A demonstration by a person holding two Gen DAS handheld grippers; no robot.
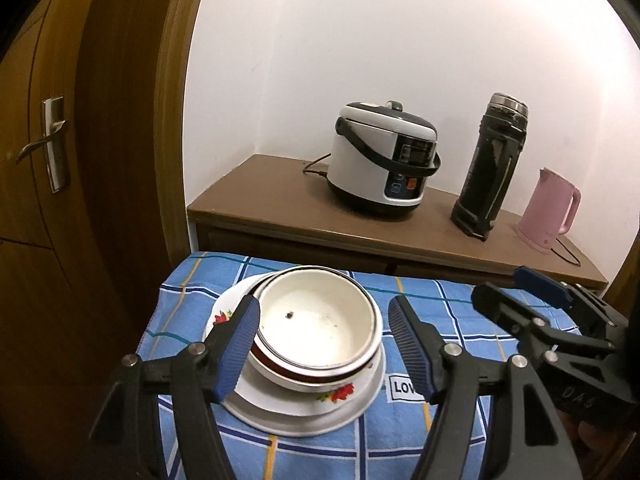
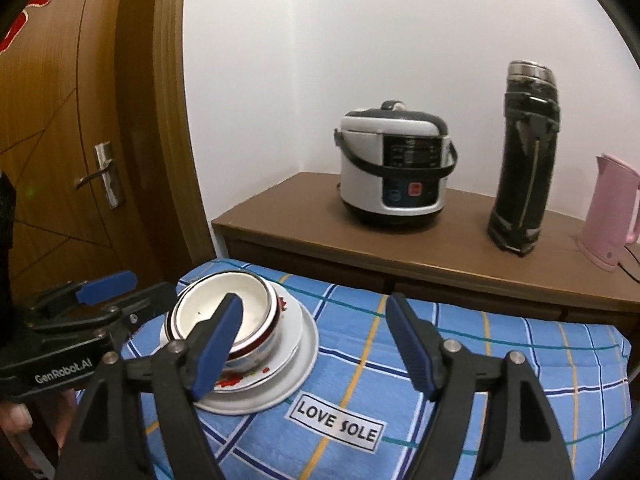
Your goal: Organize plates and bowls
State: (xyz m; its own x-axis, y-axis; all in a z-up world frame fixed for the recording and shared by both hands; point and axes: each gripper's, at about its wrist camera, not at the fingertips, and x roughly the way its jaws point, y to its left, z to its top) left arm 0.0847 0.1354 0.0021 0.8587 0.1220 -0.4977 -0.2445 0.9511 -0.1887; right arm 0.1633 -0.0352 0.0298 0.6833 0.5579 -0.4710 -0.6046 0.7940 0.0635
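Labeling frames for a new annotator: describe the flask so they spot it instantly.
Find the brown cabinet against the white wall, behind the blue checked cloth. Three things stand on it: a white rice cooker, the flask, and a pink kettle. The flask is the middle one: tall, black, with a steel top.

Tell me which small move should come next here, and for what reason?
Probably draw both claws back from the stack. The bowl already sits nested in another bowl on the flowered plate and the white plate. The left claw and right claw stand open, gripping nothing, and no other dish shows on the blue checked cloth.
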